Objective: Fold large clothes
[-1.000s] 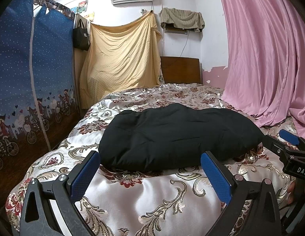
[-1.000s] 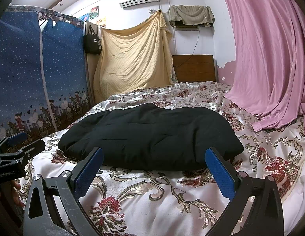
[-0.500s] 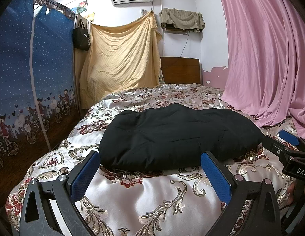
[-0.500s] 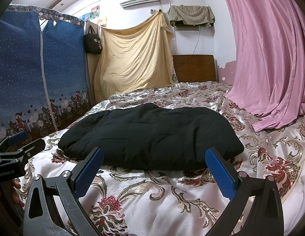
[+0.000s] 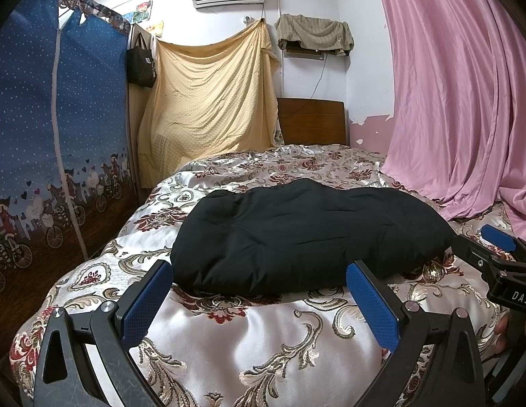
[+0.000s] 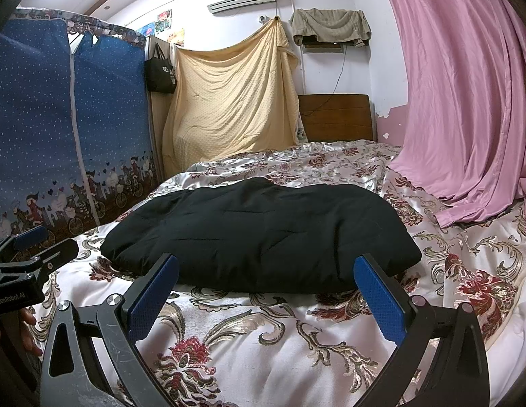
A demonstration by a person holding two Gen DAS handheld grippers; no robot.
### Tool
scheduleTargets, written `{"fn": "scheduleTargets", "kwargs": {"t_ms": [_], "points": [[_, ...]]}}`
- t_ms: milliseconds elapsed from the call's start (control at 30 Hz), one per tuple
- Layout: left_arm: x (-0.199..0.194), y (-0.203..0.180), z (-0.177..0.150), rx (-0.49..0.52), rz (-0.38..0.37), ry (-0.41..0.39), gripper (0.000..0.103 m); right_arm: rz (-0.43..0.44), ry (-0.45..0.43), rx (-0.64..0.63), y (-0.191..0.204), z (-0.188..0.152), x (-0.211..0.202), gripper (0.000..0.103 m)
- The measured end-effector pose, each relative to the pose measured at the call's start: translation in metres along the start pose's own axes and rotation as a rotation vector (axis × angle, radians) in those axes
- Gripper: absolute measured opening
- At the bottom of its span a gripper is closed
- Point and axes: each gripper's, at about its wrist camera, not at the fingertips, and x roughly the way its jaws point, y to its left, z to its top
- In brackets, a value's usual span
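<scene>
Black garment (image 5: 307,237), folded bundle, mid-bed on satin quilt (image 5: 263,335).
Your left gripper (image 5: 259,300) and right gripper (image 6: 266,291): jaws apart, empty, just near of its near edge.

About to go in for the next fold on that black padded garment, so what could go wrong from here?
1. The black padded garment is thick and puffy; open tongs, left and right, may pinch only the top layer.
2. The satin bedspread looks slippery, so the bundle could slide or get pinched along.
3. The pink curtain drapes onto the bed beside the garment and might snag.
</scene>
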Motion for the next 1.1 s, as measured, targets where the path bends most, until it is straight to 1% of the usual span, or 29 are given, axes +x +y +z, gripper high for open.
{"fn": "scheduleTargets", "kwargs": {"t_ms": [533,667,733,767,833,1000,1100], "points": [[-0.003,-0.002,0.001,0.004,0.009,-0.006,0.103,0.001,-0.002,-0.001,0.000,-0.001,0.000,0.102],[-0.001,-0.010,0.000,0.039,0.051,0.011,0.103,0.001,-0.002,-0.002,0.000,-0.001,0.000,0.102],[0.000,-0.013,-0.001,0.037,0.084,0.020,0.103,0.001,-0.001,-0.003,0.000,-0.001,0.000,0.102],[0.001,-0.013,-0.001,0.032,0.088,0.024,0.103,0.003,-0.001,-0.004,0.000,-0.002,0.000,0.102],[0.002,-0.013,-0.001,0.025,0.077,0.035,0.103,0.005,-0.001,-0.003,0.001,-0.003,0.000,0.102],[-0.001,-0.018,-0.002,0.032,0.061,0.015,0.103,0.010,0.002,-0.004,0.001,-0.004,0.001,0.102],[-0.002,-0.019,-0.004,0.036,0.069,0.007,0.103,0.014,0.003,-0.008,0.003,-0.005,0.001,0.102]]}}
